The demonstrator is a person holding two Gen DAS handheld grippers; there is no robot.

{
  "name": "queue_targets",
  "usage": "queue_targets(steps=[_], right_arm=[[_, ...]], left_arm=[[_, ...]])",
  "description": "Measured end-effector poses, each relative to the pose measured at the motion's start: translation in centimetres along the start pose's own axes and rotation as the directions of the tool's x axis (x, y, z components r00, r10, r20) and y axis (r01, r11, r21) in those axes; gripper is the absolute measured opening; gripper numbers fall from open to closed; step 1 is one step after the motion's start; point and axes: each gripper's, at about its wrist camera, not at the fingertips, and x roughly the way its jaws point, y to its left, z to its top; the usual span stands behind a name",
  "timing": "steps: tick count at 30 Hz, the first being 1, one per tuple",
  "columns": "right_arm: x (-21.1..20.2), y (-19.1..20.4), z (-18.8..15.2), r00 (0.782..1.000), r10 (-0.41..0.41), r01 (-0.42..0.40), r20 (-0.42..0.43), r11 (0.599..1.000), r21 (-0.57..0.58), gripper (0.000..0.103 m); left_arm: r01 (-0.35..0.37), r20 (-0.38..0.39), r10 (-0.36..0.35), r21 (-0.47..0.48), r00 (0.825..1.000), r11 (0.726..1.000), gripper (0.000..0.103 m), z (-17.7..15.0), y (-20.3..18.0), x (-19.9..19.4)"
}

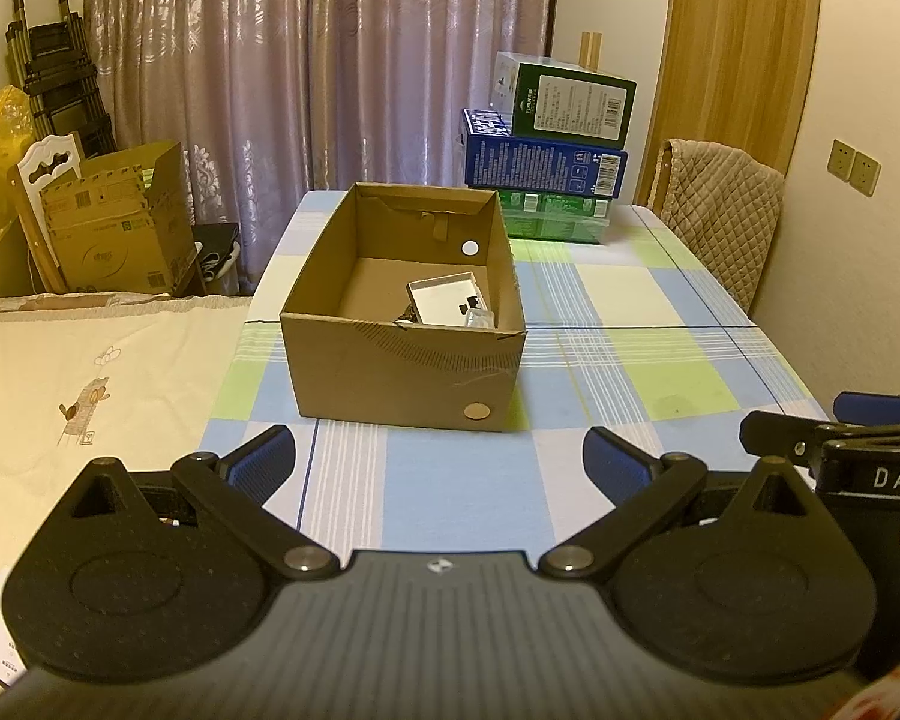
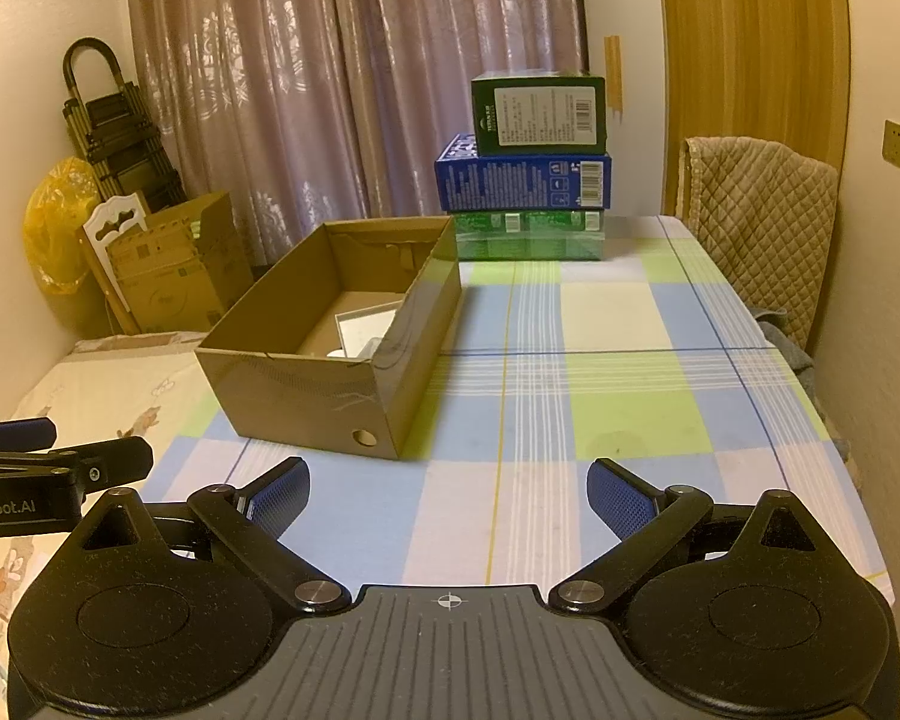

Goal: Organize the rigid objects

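Both grippers [image 1: 439, 465] [image 2: 448, 495] wide, level above tablecloth [image 2: 618, 360]

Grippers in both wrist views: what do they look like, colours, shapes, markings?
Left gripper and right gripper match: black linkage arms with silver pivot pins, round black housings, ribbed grey body with a crosshair mark, blue textured finger pads. White lettering on the sides.

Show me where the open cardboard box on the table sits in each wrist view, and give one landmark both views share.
Left wrist view: the open cardboard box sits at centre, just beyond the left gripper, front wall facing the camera.
Right wrist view: the same box sits left of centre, seen from its right corner.
Shared landmark: the stack of green and blue boxes at the table's far end.
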Motion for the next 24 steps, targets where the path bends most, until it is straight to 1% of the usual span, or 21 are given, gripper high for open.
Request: queue_targets(steps=[20,22,24], right_arm=[[0.08,-0.05,0.01,1.0,0.0,0.0,0.0,1.0,0.002,0.096],[0.06,-0.07,0.0,1.0,0.0,0.0,0.0,1.0,0.003,0.096],[0.07,-0.07,0.01,1.0,0.0,0.0,0.0,1.0,0.002,0.096]], left_arm=[[0.003,-0.001,-0.003,-0.006,1.0,1.0,0.101,-0.05,0.09,0.2],[0.01,0.004,-0.01,-0.009,1.0,1.0,0.098,-0.09,0.06,0.25],[0.013,0.008,-0.013,-0.012,1.0,1.0,0.098,-0.08,0.04,0.31]])
